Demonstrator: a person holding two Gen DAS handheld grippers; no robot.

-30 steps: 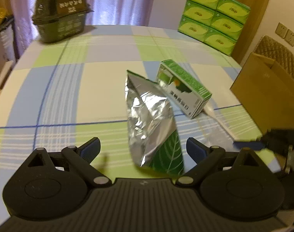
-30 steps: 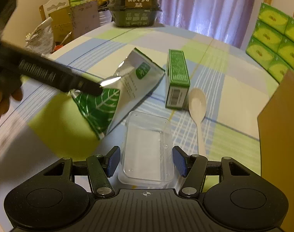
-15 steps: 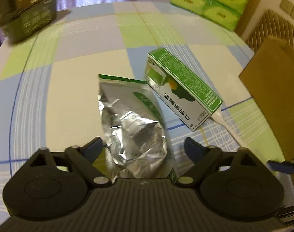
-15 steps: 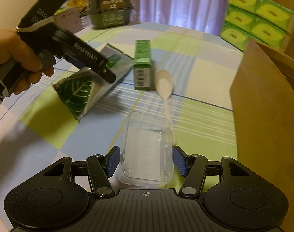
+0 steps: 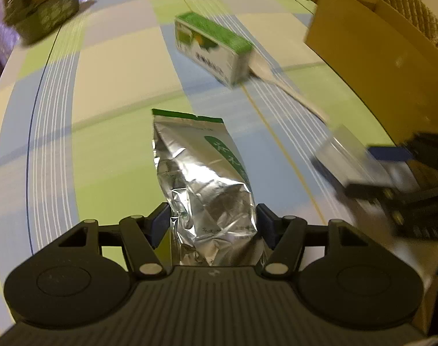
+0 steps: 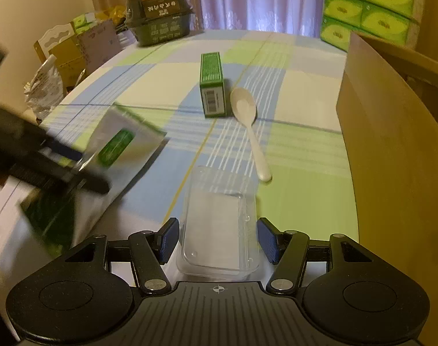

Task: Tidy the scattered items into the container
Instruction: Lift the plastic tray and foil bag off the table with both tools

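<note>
- Checked green-and-blue cloth covers the counter (image 6: 291,109), with a tall brown cardboard box (image 6: 392,150) at its right edge.
- Crinkled silver foil pouch with green trim (image 5: 201,178) sits between the left claw (image 5: 213,225) pads, long axis pointing straight ahead; the box lies to the right.
- Clear rectangular plastic tub (image 6: 219,230) is clamped in the right claw (image 6: 219,236), nearer the box.
- Half a second ago the left claw stood wide; now it pinches the pouch.
</note>
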